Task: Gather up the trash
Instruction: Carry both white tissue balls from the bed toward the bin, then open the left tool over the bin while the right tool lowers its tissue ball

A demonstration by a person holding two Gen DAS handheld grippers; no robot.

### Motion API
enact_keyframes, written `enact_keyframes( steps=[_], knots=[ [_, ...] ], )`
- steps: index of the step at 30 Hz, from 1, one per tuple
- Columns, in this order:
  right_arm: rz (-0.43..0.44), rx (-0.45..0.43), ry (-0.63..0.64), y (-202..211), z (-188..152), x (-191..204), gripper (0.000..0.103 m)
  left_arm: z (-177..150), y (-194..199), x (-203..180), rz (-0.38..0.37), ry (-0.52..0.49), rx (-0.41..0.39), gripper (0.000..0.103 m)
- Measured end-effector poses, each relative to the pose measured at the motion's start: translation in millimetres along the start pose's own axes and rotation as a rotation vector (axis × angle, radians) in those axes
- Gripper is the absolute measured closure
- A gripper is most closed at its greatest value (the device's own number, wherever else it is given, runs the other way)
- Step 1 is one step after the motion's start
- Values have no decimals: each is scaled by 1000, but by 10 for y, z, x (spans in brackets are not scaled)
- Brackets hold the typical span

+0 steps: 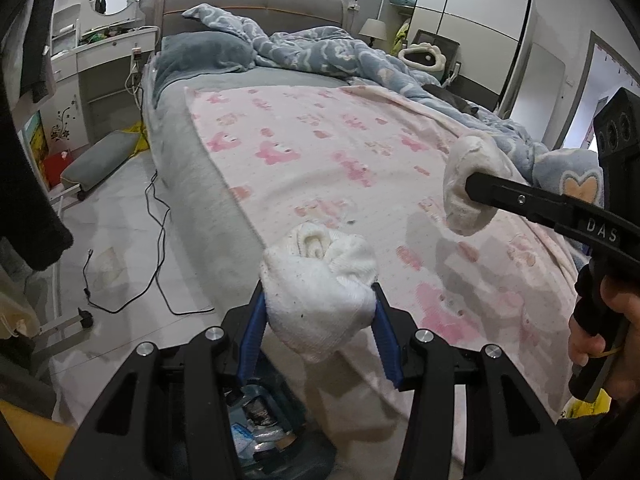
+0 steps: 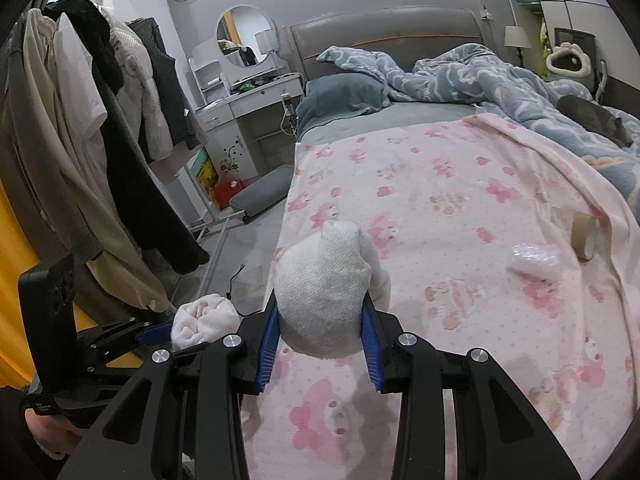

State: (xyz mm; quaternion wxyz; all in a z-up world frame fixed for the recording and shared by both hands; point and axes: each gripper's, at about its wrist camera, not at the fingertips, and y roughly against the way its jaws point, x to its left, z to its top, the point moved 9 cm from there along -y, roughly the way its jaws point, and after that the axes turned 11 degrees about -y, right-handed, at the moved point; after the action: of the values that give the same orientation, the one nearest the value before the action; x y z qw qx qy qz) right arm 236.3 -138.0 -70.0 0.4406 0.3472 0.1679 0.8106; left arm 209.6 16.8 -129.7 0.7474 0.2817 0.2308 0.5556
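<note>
Step in hand, as I read it: carry phase. I have a wad in each gripper and nothing dropped yet. Left gripper (image 1: 318,312) fingers are clamped on a white cloth wad (image 1: 320,280), lower centre of the left view. Right gripper (image 2: 320,344) fingers are clamped on a second white wad (image 2: 324,288), centre of the right view.

Next move, my call: bring both over the bin (image 1: 260,420), seen bottom centre of the left view under the left gripper, then release one at a time. Bin mouth is mostly hidden by the rig, so alignment needs care.

Bed (image 1: 208,184) fills both views, pink printed blanket (image 2: 440,200) on top. Still lying on it, right of frame in the right view: crumpled plastic wrap (image 2: 536,260) and a tape roll (image 2: 584,236) just beside it. Clothes rack (image 2: 100,140) at left, cable (image 1: 156,240) on the floor.
</note>
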Motion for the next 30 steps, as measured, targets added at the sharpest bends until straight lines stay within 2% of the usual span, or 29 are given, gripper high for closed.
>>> enact_keyframes(
  steps=[12,20,30],
  knots=[
    [50,39,27,-210,-128,415,66,-363,-9,417,57,26,80,51],
    [83,74,61,-400,-232,747,66,-677,-63,695,74,65,176,51],
    [115,122,101,-638,-345,1088,66,-1181,-209,954,82,92,351,51]
  ],
)
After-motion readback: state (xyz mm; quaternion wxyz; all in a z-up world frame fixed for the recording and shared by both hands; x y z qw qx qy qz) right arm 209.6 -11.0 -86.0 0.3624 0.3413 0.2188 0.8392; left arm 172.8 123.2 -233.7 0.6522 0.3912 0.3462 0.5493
